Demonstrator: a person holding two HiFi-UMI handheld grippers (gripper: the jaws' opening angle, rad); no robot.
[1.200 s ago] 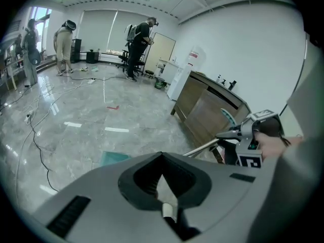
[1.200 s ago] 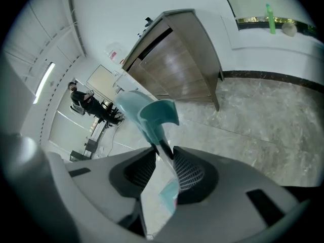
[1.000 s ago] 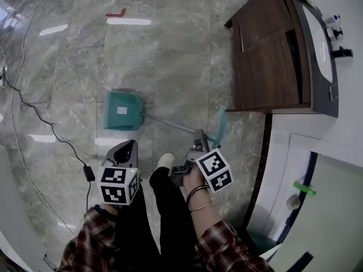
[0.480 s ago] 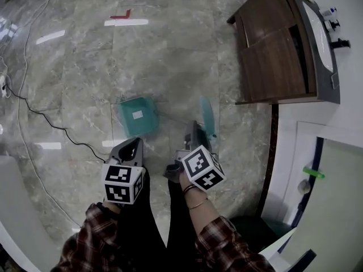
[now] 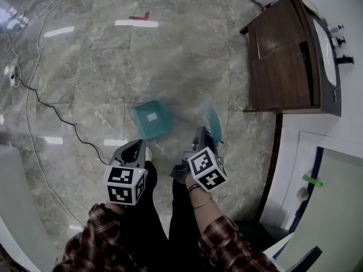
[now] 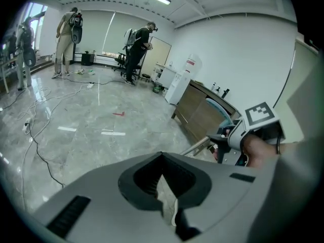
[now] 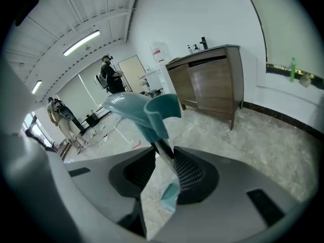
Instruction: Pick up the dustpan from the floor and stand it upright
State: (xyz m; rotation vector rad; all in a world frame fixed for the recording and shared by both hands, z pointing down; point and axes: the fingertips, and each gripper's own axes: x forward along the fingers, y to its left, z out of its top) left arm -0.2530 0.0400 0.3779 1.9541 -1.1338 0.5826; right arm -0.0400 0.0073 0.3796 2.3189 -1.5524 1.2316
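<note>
The right tool (image 5: 199, 134) is closed on the thin metal shaft of a teal plastic dustpan (image 5: 152, 119). In the right gripper view the shaft runs up between the jaw tips of the right tool (image 7: 163, 153), pinched there, and the dustpan's curved teal grip (image 7: 147, 113) rises above them. In the head view the square pan sits low over the grey marble floor (image 5: 170, 55), just ahead of the person's feet and between the two tools. It is blurred, so whether its edge touches the floor cannot be told. The shaft slants from the pan up and to the right, toward the right tool.

The left tool (image 5: 135, 146) is beside the right one, nearer the pan. In the left gripper view its jaws (image 6: 162, 156) meet at their tips with nothing between them.

A brown wooden cabinet (image 5: 281, 67) stands well to the right of the dustpan. A black cable (image 5: 45, 109) trails across the floor on the left.
</note>
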